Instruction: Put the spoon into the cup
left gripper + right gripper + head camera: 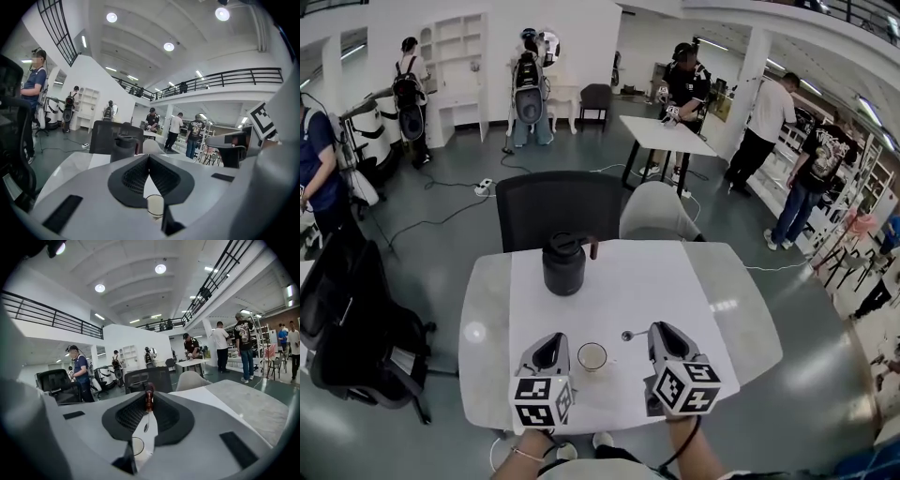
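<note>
One spoon (pixel 149 400) clamped in right hand-held gripper (pixel 660 335); left hand-held gripper (pixel 549 351) closed, empty; one cup (pixel 592 356) between them.

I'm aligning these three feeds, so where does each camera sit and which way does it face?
Head view: on the person's head, steeply down at the table; left gripper, right gripper, forearms show.
Left gripper view: on that gripper, along its closed jaws toward the jug.
Right gripper view: along jaws gripping the spoon.
Shared: all see the cup.
</note>
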Available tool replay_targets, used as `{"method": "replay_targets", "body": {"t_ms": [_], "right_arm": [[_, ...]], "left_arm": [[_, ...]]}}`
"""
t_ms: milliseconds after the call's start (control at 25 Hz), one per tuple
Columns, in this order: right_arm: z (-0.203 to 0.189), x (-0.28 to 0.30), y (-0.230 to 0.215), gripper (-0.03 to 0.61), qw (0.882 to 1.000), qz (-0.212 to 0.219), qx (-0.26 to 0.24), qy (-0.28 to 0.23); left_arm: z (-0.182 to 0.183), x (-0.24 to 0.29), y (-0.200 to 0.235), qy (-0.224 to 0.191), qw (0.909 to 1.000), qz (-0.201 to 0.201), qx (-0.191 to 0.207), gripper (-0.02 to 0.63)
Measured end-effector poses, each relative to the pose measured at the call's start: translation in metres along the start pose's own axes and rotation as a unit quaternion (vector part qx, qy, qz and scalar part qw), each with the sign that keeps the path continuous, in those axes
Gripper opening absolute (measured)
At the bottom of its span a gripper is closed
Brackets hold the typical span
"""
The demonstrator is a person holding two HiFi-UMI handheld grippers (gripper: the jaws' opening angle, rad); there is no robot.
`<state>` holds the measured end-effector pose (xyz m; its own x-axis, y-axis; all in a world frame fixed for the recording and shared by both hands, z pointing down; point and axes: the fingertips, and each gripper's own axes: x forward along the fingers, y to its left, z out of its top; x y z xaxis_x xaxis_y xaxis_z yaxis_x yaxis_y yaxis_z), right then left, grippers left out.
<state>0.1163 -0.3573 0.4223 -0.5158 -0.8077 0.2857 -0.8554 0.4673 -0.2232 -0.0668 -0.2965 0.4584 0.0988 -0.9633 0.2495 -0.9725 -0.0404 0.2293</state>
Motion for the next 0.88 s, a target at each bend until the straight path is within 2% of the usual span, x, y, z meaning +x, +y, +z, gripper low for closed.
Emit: {"method": "replay_targets", "body": {"t_ms": [400, 880], "right_arm": [[-0.005, 0.002, -0.011, 0.067, 1.000, 0.008, 0.008, 0.016], [-0.040, 0.025, 0.021, 0.067, 0.996, 0.051, 0.000, 0.067]], "left_arm": [[-0.001, -0.005, 0.001, -0.002, 0.9998, 0.018, -0.001, 0.018], [-0.035, -0.027, 0.030, 0.030, 0.9971, 0.067, -0.019, 0.020]]}}
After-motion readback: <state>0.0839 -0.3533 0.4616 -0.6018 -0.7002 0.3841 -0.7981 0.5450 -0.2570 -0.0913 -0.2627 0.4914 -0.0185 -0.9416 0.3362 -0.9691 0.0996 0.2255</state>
